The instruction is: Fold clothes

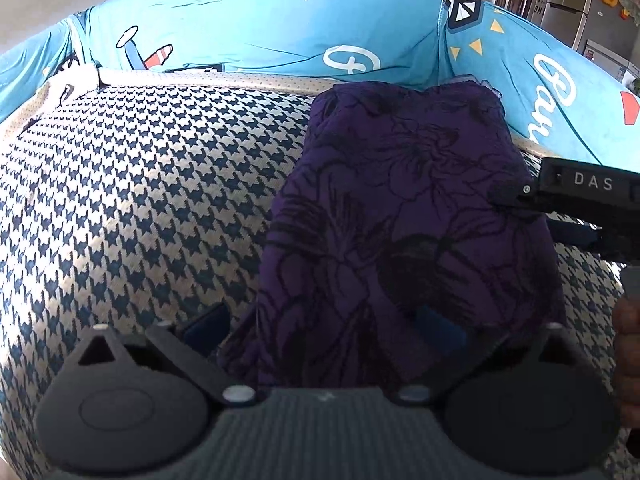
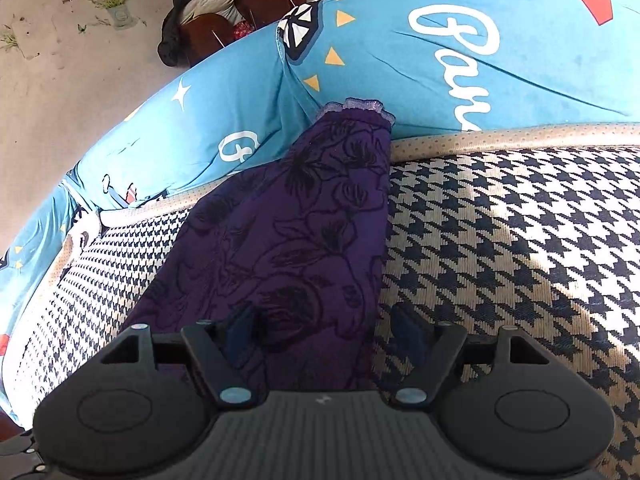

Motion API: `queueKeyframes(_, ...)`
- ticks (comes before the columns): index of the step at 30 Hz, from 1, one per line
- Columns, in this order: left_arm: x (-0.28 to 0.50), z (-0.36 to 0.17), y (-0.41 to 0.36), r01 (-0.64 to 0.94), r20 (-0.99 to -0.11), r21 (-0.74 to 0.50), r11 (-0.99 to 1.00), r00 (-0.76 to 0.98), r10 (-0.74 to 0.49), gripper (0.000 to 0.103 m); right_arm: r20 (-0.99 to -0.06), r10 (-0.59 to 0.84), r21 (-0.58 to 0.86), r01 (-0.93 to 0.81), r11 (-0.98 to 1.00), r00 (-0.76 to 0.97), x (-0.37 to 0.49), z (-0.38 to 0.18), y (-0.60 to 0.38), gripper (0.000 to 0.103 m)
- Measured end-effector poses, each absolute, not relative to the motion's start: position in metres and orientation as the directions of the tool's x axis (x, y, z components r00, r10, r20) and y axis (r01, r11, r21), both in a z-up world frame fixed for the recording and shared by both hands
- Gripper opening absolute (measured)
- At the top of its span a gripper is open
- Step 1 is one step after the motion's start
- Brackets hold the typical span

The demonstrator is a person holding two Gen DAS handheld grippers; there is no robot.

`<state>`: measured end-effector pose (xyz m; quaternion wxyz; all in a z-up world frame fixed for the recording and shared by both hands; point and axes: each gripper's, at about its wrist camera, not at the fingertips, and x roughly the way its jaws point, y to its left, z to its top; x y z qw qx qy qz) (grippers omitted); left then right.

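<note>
The left gripper (image 1: 324,332) stands with its jaws spread wide, one blue pad (image 1: 208,326) over the houndstooth cushion (image 1: 140,184) and the other showing dimly through or under the purple garment (image 1: 404,216). The near edge of the garment lies in the gap between the two fingers and drapes toward the gripper's body; whether a finger is under the cloth or only behind it cannot be told.

The right gripper (image 2: 324,332) is likewise spread apart, pinching nothing. Its left pad (image 2: 240,332) sits over the purple garment and its right pad (image 2: 408,336) over the bare cushion, so the garment's right edge runs up between the fingers. In the left wrist view, this gripper comes in from the right, its black tip (image 1: 516,196) touching or just above the garment's right edge, with a hand (image 1: 628,360) at the frame border.

The garment, dark purple with a black floral outline print, lies folded into a long narrow strip on the cushion. Its far end, trimmed with a pale lilac frill (image 2: 366,106), reaches past the cushion's beige piped edge (image 2: 500,136) and rests against the blue printed cover (image 2: 400,60) behind the cushion.
</note>
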<state>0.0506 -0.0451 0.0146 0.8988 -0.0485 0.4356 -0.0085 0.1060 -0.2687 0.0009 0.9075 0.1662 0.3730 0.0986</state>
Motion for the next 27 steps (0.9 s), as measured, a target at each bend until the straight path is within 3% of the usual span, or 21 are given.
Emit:
queueKeyframes(17,0.056,0.009,-0.04,-0.041,-0.795,-0.136,0.99,0.601,-0.085,0.103,-0.602,0.364,0.437,-0.089,0.895,0.71,0.138,-0.012,-0.273,0.081)
queueKeyframes(25,0.058,0.006,-0.041,-0.033,-0.797,-0.127,0.991,0.599,-0.082,0.103,-0.574,0.387,0.439,-0.128,0.889,0.721,0.152,-0.017,-0.27,0.074)
queueKeyframes(27,0.059,0.005,-0.043,-0.031,-0.795,-0.122,0.992,0.601,-0.079,0.103,-0.572,0.386,0.433,-0.133,0.891,0.724,0.154,-0.017,-0.269,0.068)
